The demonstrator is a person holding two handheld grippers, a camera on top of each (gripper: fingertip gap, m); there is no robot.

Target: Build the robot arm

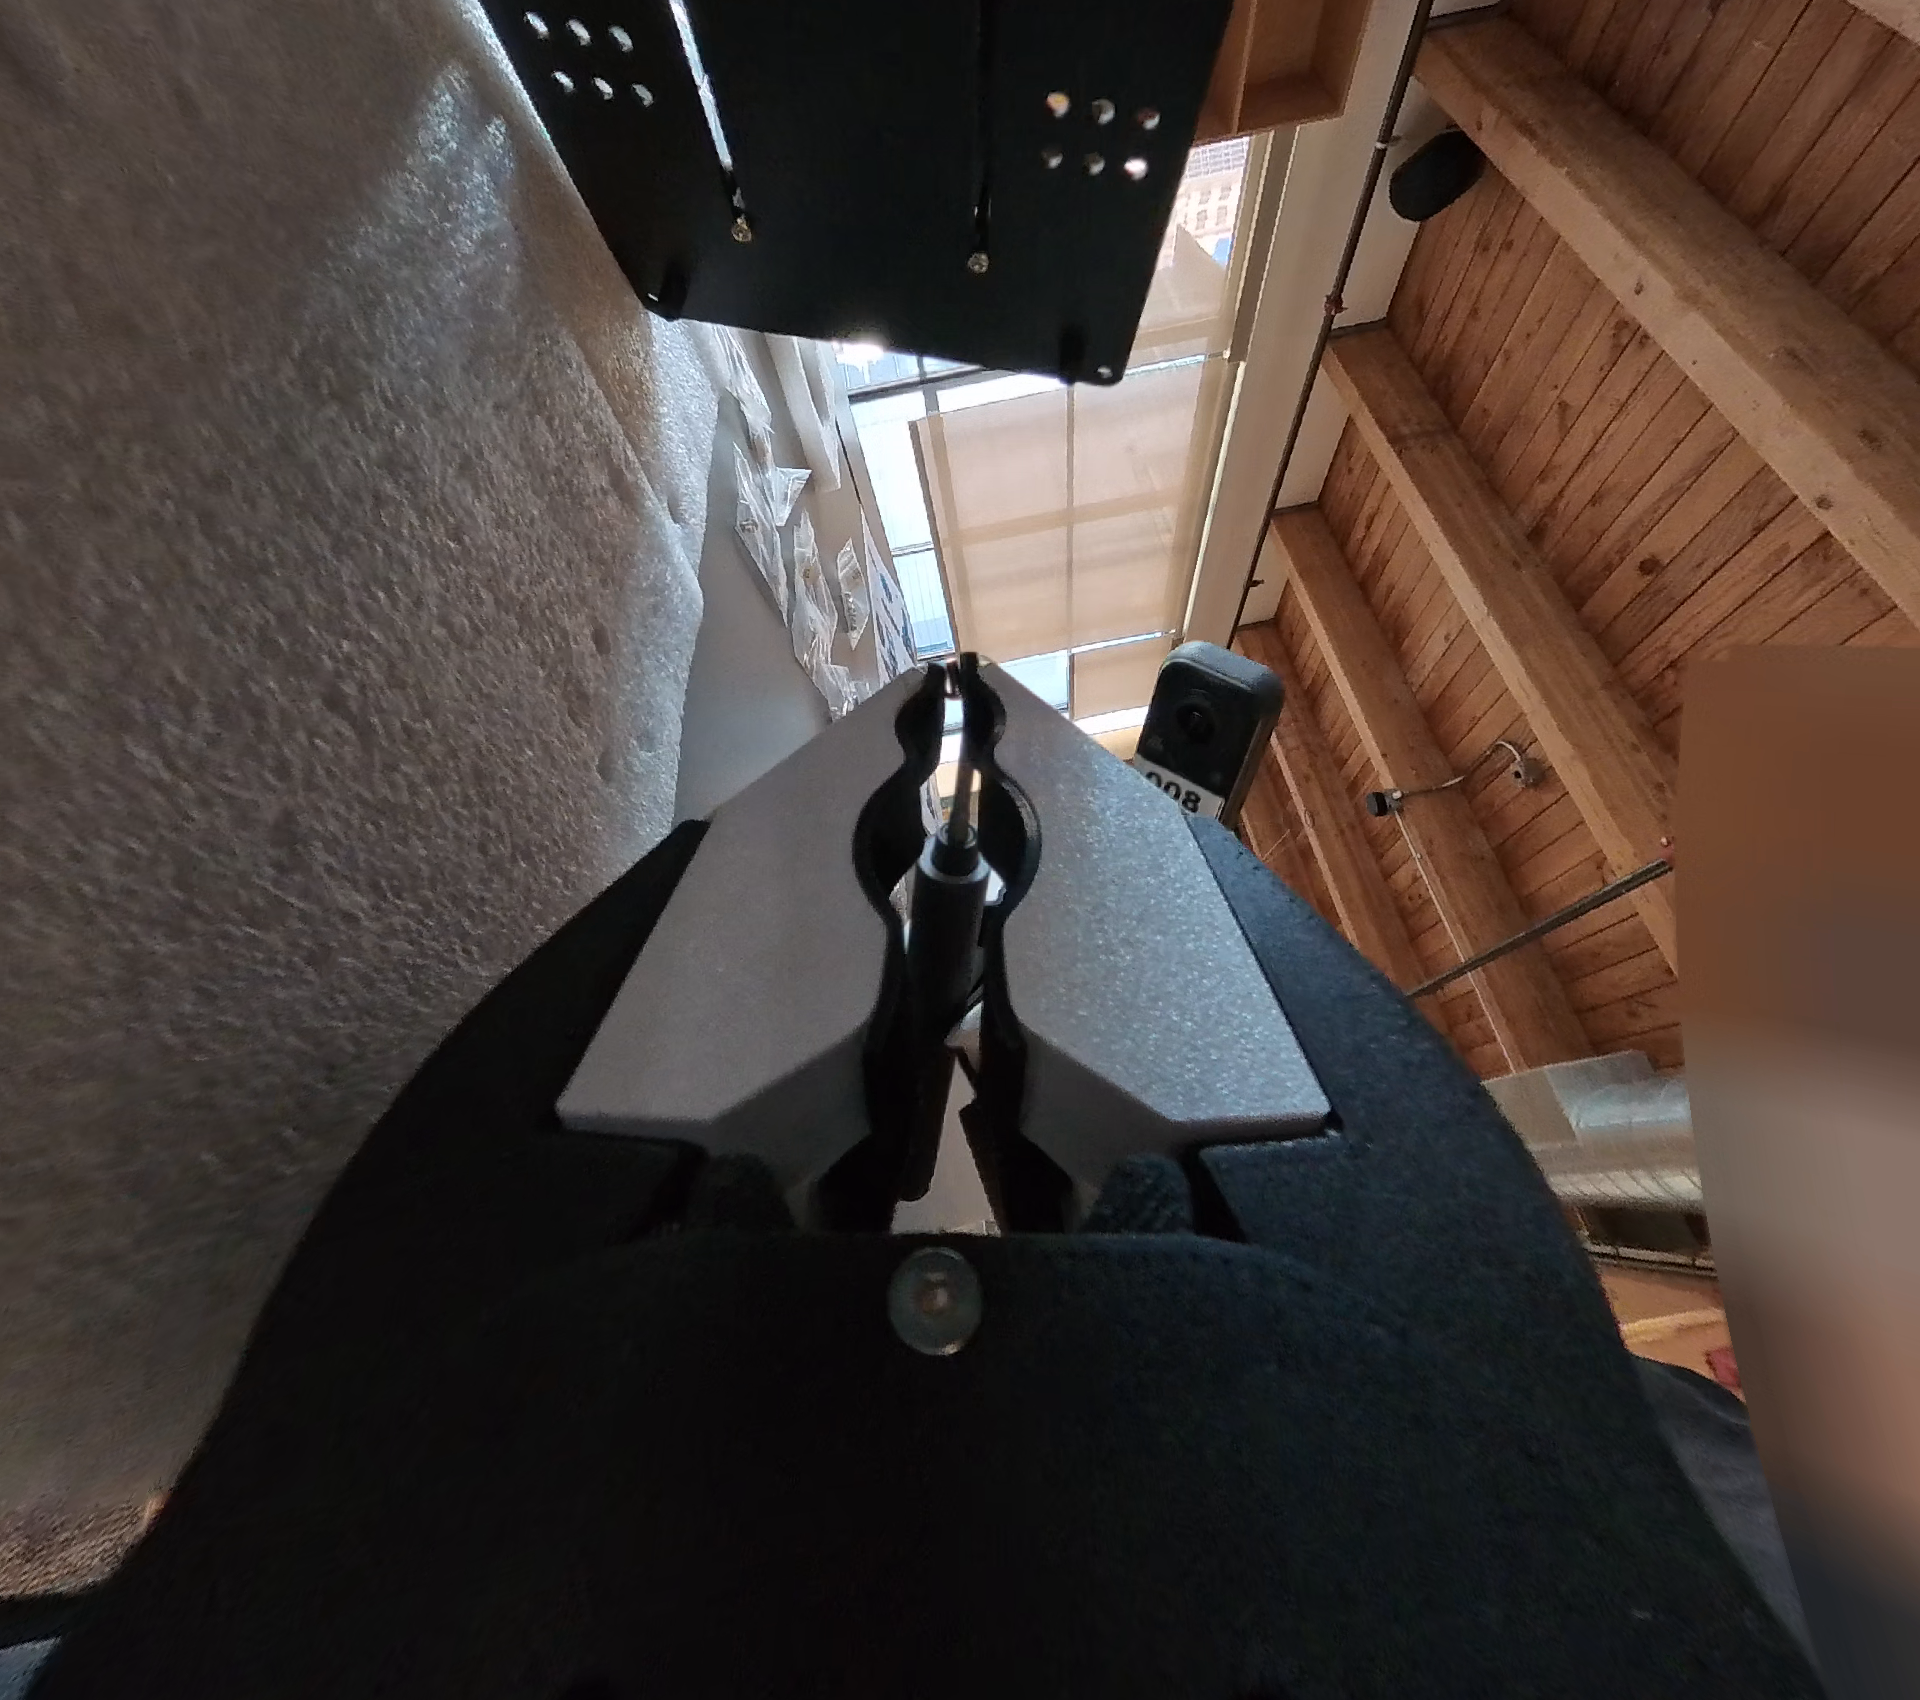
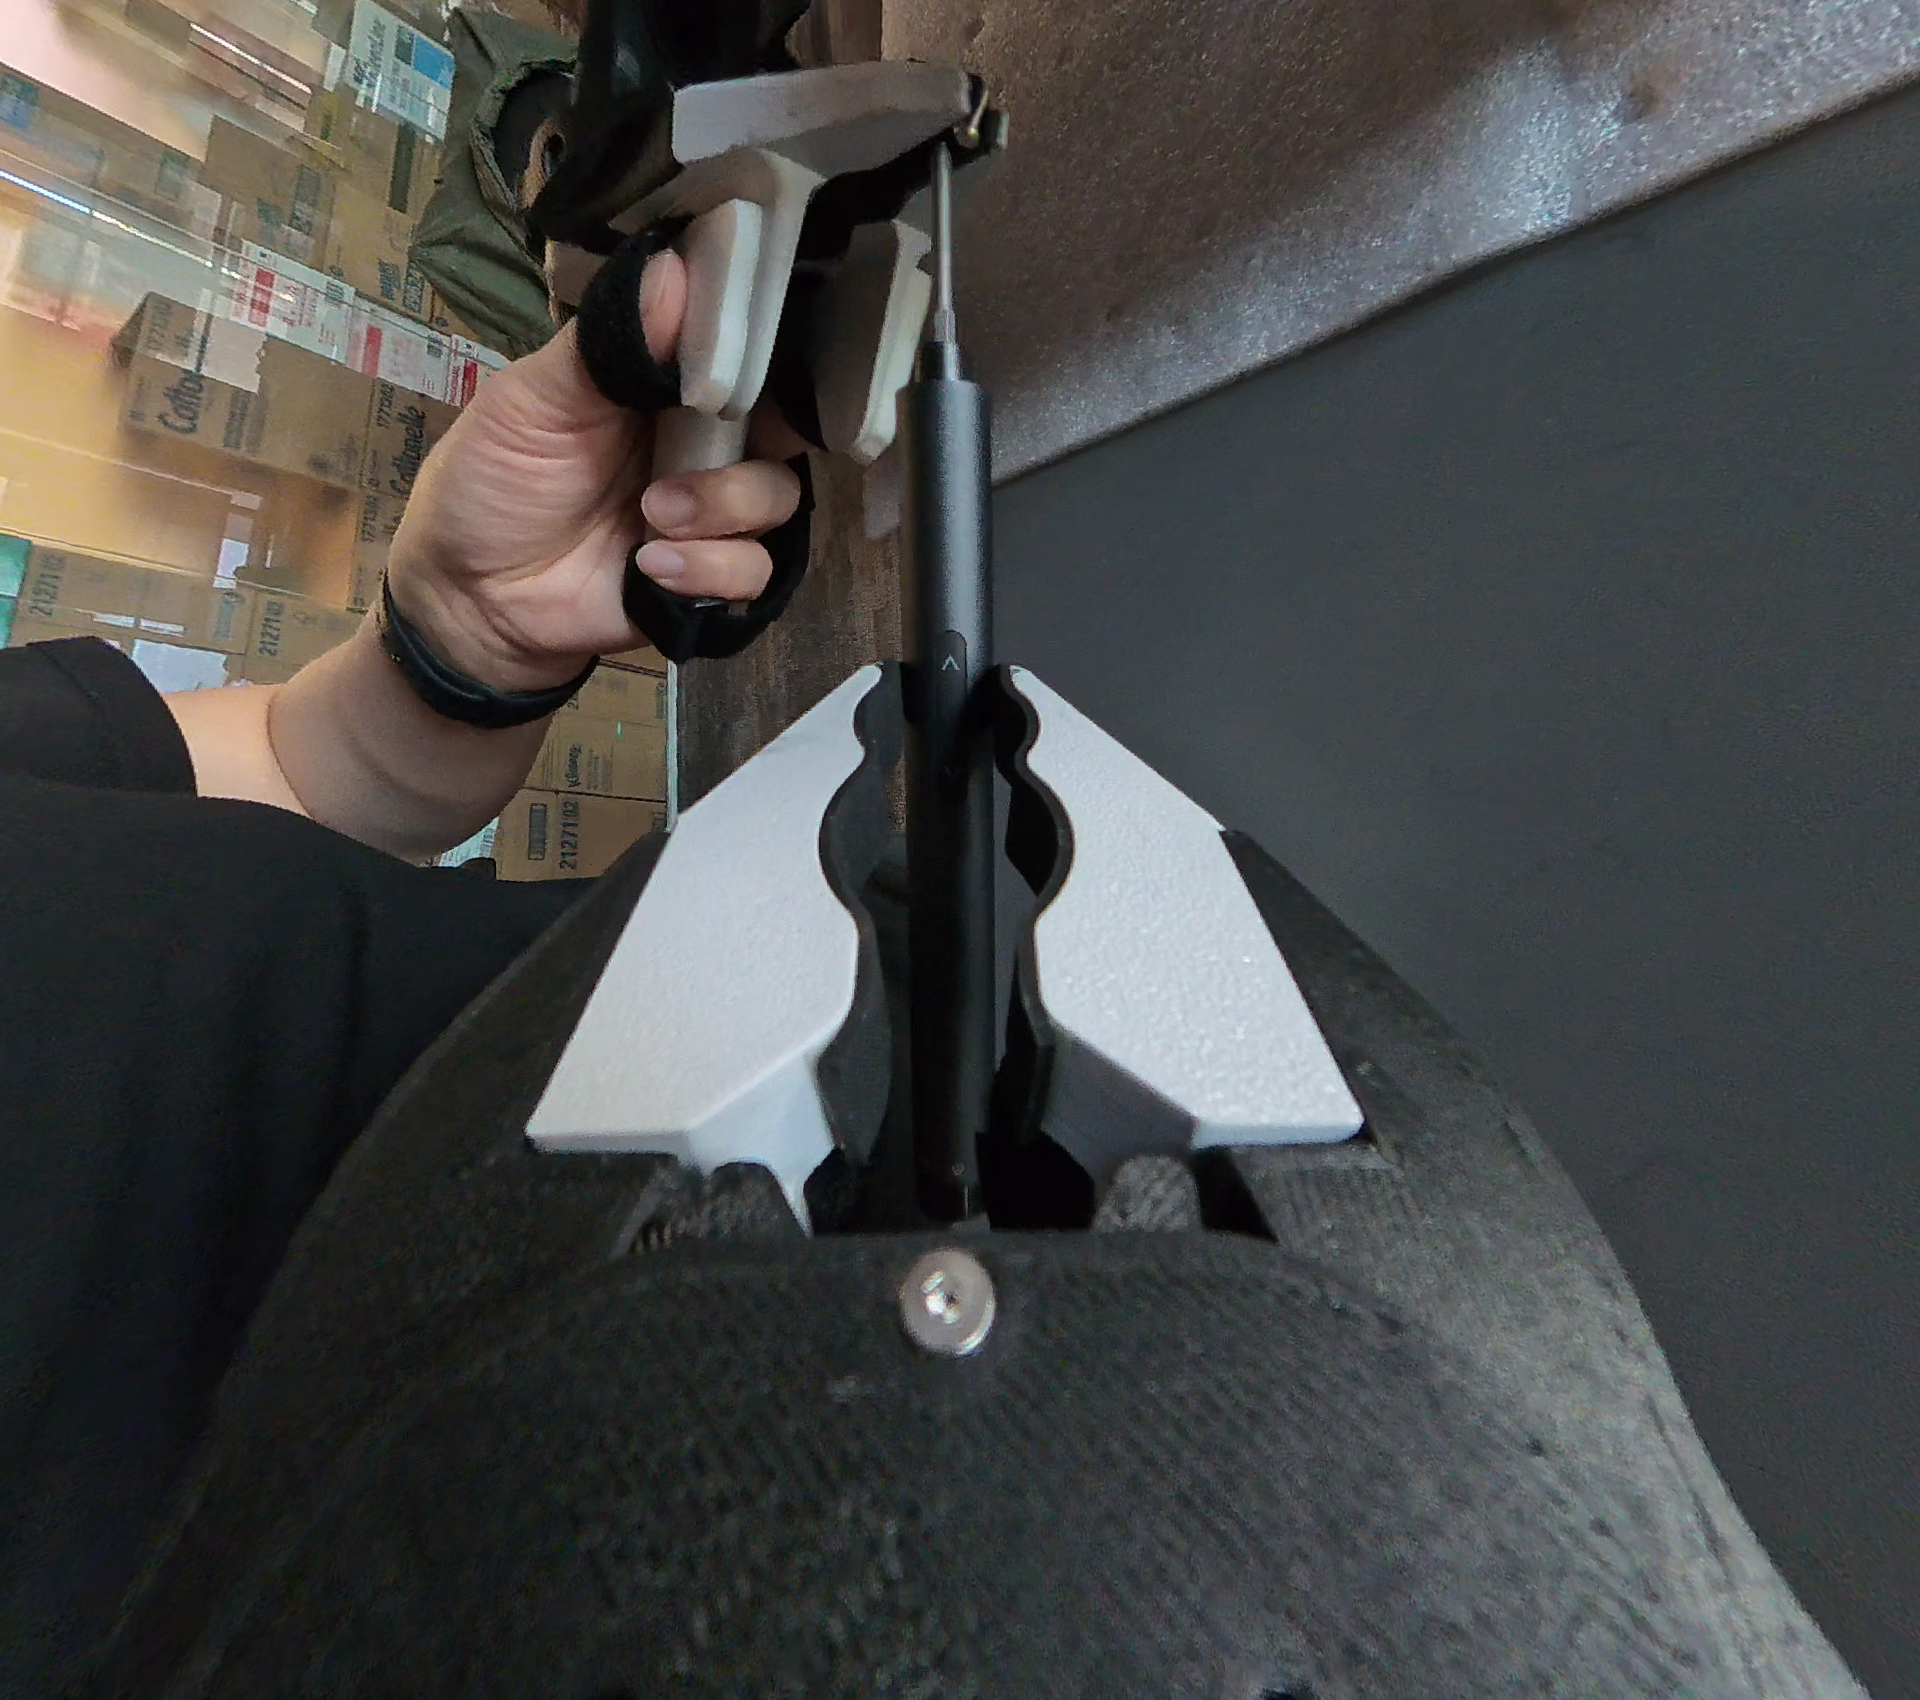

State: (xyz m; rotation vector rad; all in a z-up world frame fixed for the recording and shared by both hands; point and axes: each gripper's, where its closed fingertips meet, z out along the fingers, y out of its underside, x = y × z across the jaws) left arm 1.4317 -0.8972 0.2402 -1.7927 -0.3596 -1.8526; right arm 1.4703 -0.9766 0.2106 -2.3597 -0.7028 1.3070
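Note:
My right gripper (image 2: 948,684) is shut on a slim black electric screwdriver (image 2: 945,507), which points forward along the fingers. Its thin bit reaches the tip of my left gripper (image 2: 982,118), which a bare hand (image 2: 540,507) holds. The left gripper (image 1: 956,671) is shut on a small brass screw (image 2: 974,134), and the bit touches that screw. In the left wrist view the screwdriver (image 1: 943,897) shows through the gap behind the fingertips. A black metal plate (image 1: 883,40) with slots and round holes hangs just beyond the left gripper.
A sheet of white foam (image 1: 260,507) lies beside both grippers, also in the right wrist view (image 2: 1351,40), over a dark surface (image 2: 1558,611). The right gripper's camera (image 1: 1210,731) shows past the left fingers. Stacked cardboard boxes (image 2: 260,403) stand behind. Small bags of parts (image 1: 821,590) lie farther off. Some 10 centimetres of space lies between my two pairs of fingers. The right gripper is farther from the black metal plate (image 1: 883,40), some 20 centimetres, than the left, some 11 centimetres.

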